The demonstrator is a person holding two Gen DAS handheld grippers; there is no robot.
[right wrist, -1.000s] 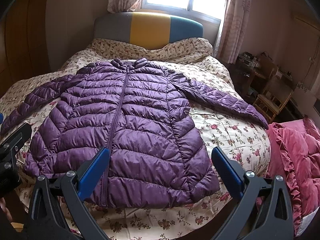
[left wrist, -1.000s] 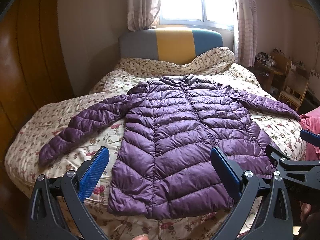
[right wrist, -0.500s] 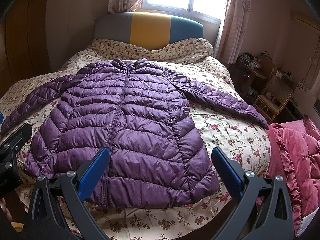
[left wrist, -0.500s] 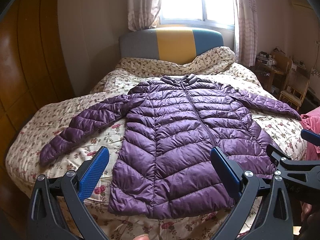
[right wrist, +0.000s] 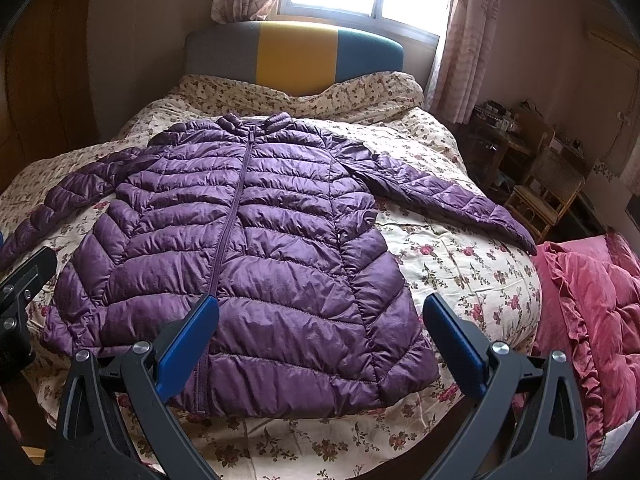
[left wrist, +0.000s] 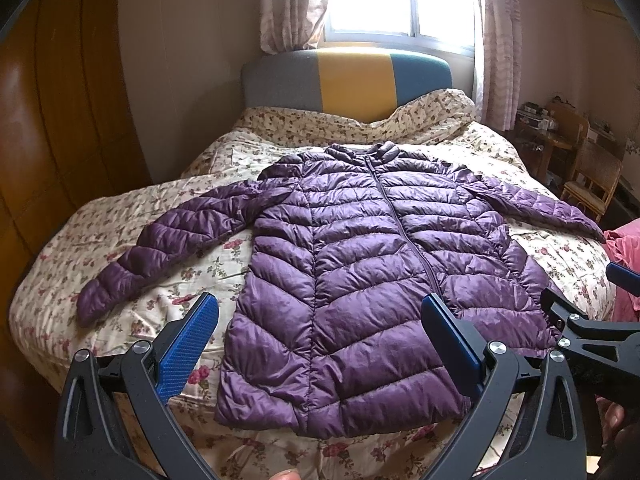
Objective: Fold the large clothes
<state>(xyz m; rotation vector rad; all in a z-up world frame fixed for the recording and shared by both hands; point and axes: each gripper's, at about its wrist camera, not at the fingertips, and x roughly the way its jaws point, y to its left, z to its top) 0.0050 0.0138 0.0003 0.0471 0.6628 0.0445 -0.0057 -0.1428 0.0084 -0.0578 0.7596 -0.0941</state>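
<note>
While the purple jacket (left wrist: 360, 280) lies flat and zipped on the floral bed (left wrist: 180, 288), the left gripper (left wrist: 320, 332) and right gripper (right wrist: 320, 332) hover spread wide above its hem; its slick, puffy shell probably slips from a shallow pinch, skewing the fold.

Your purple quilted puffer jacket (left wrist: 360, 280) lies flat on the floral-quilted bed (left wrist: 192, 280), collar toward the striped headboard (left wrist: 348, 76), sleeves spread left and right

purple quilted jacket (left wrist: 360, 280), floral bedspread (left wrist: 192, 292)
</note>
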